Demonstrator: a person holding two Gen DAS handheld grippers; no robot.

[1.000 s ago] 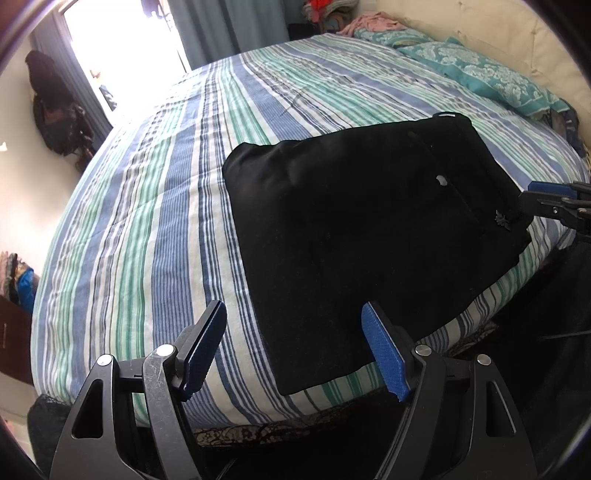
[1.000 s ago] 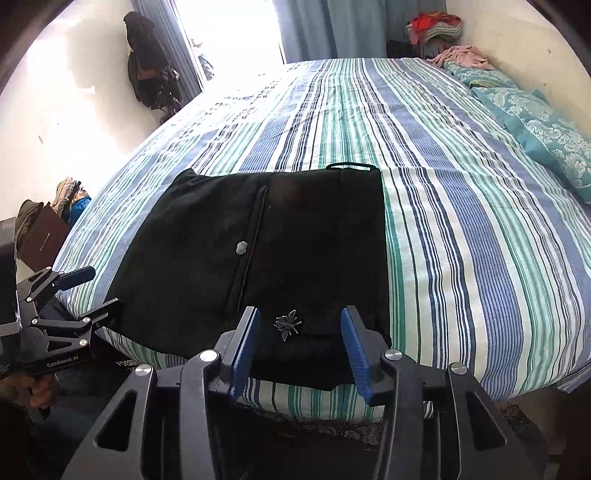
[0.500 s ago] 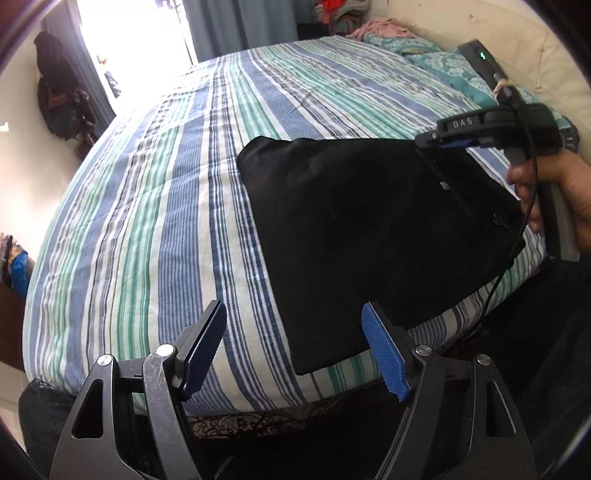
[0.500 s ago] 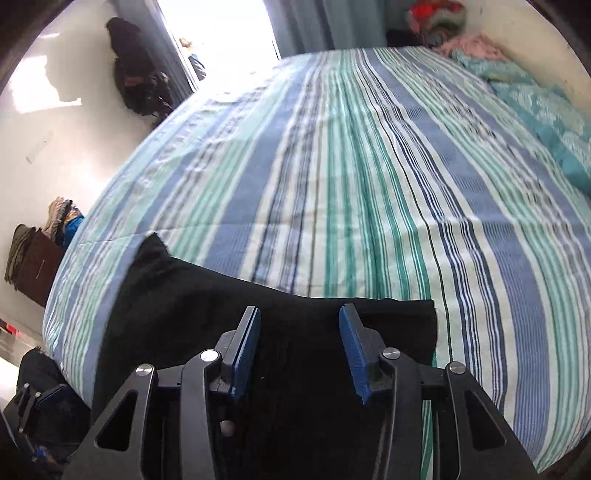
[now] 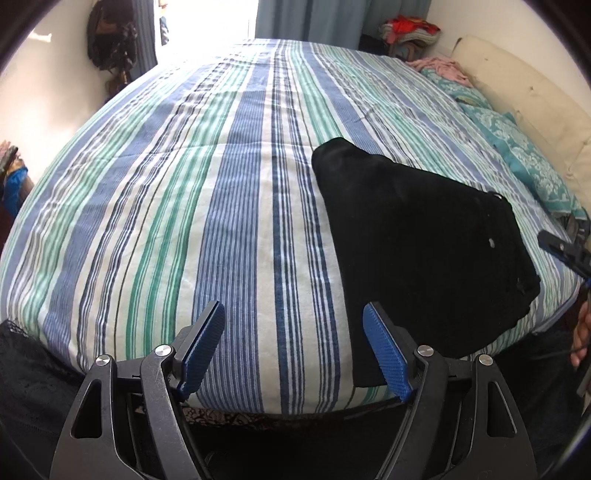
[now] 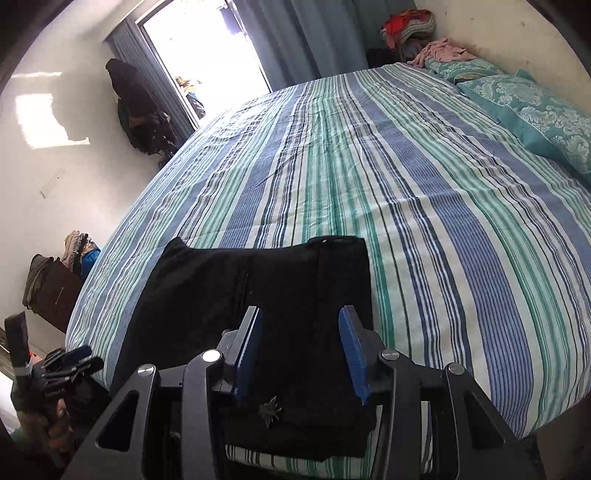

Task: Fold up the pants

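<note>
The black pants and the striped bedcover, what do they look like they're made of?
Black pants: matte woven cloth, perhaps cotton; it lies limp, with no sheen, and carries a small metal stud and ornament. Striped bedcover: thin woven fabric, likely cotton; fine creases show and the finish is dull.

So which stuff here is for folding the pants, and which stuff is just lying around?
For the job:
- black pants, folded on the bed
- striped bed, the folding surface
- left tool, open
- right tool, open above the pants

Just lying about:
- teal pillows
- pink cloth
- pile of clothes in the corner
- dark bag on the wall
</note>
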